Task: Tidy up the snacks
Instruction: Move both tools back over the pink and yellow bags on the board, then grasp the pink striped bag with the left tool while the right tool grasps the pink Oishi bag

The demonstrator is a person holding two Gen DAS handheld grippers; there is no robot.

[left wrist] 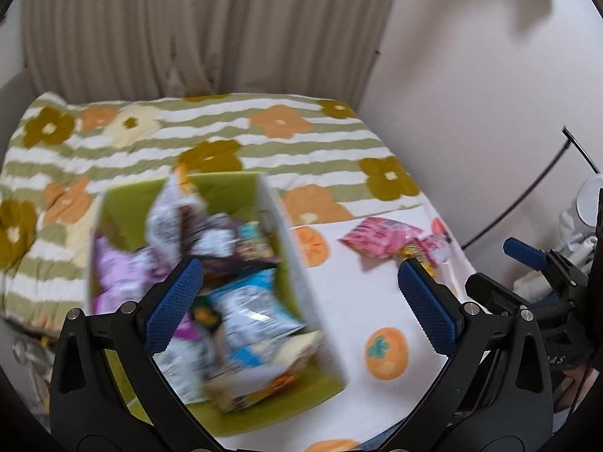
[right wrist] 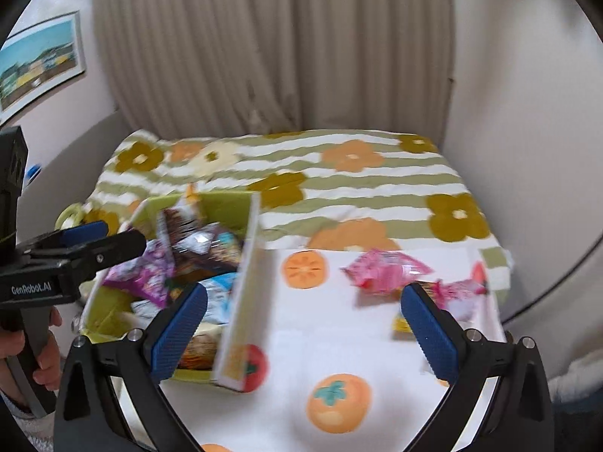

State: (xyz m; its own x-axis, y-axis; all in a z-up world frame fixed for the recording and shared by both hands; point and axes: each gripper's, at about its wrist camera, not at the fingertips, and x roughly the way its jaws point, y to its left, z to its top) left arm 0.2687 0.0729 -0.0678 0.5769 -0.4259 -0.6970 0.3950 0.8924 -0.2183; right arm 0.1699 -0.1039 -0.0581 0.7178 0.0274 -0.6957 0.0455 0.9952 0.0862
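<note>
Back wall: a ribbed beige curtain is hanging behind the bed.
Side walls: pale plaster; a framed landscape picture is hanging at left.
Bed: a green-striped floral quilt is covering it, with a white fruit-print cloth lying nearer.

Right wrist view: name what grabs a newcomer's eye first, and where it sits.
The green box crammed with snack packets stands left of centre on a white cloth printed with orange fruit. To its right a pink snack packet lies loose on that cloth. Both the right claw and the left claw gape open and empty.
</note>
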